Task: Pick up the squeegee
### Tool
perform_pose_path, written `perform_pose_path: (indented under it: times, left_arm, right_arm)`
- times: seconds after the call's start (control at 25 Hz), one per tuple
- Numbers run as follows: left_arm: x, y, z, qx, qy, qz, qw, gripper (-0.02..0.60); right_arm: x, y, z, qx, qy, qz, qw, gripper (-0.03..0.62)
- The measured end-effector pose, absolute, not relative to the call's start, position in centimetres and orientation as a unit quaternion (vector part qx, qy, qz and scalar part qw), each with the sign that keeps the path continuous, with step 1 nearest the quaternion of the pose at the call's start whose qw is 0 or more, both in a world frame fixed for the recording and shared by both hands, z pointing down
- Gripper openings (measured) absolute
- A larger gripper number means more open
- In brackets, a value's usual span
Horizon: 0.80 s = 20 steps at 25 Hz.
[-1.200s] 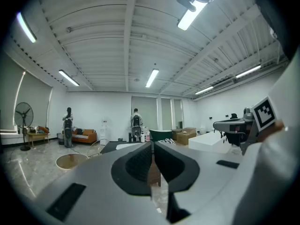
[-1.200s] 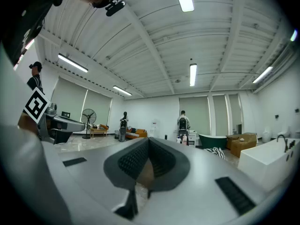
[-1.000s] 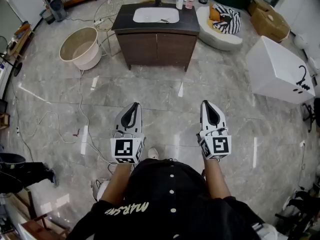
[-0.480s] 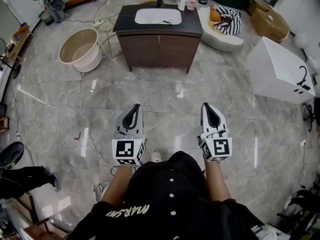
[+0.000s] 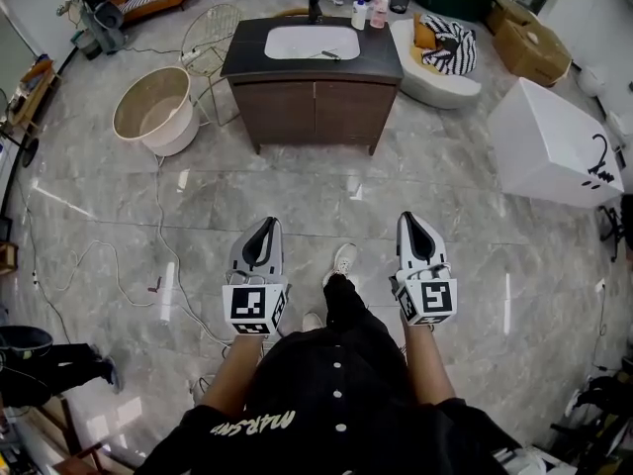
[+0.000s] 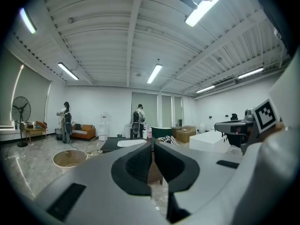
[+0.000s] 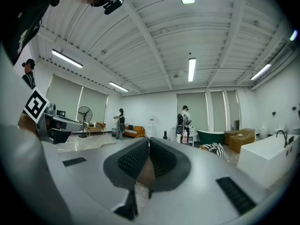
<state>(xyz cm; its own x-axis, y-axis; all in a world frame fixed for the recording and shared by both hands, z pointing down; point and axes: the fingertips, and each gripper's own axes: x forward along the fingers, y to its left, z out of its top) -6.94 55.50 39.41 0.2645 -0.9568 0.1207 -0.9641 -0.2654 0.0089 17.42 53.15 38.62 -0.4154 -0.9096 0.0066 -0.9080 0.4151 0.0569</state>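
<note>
A dark wood vanity point(image 5: 315, 97) with a white sink point(image 5: 312, 42) stands ahead across the floor. A small dark item point(image 5: 330, 55) lies at the sink's right rim; it is too small to tell whether it is the squeegee. My left gripper point(image 5: 265, 228) and right gripper point(image 5: 413, 220) are held side by side over the marble floor, pointing at the vanity and far short of it. Both are shut with nothing between the pads. The left gripper view shows the left gripper point(image 6: 153, 146) closed, and the right gripper view shows the right gripper point(image 7: 148, 142) closed.
A round beige tub point(image 5: 153, 107) and a wire chair point(image 5: 213, 28) stand left of the vanity. A white seat with a striped cloth point(image 5: 442, 47) and a white bathtub point(image 5: 554, 146) are on the right. A cable point(image 5: 158, 216) trails over the floor. Bottles point(image 5: 367, 10) stand on the counter.
The person has stepped forward; a shoe now shows between the grippers and the vanity sits a little closer. Both grippers stay shut and side by side.
</note>
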Motion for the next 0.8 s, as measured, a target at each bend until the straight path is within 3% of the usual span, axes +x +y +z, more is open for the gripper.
perform_pose_path:
  times: [0.8]
  left_arm:
    - [-7.6, 31.9, 38.4, 0.774, -0.629, 0.055, 0.031, 0.023]
  right_arm:
    - [17.1, 28.0, 38.2, 0.525, -0.851, -0.017, 0.008, -0.002]
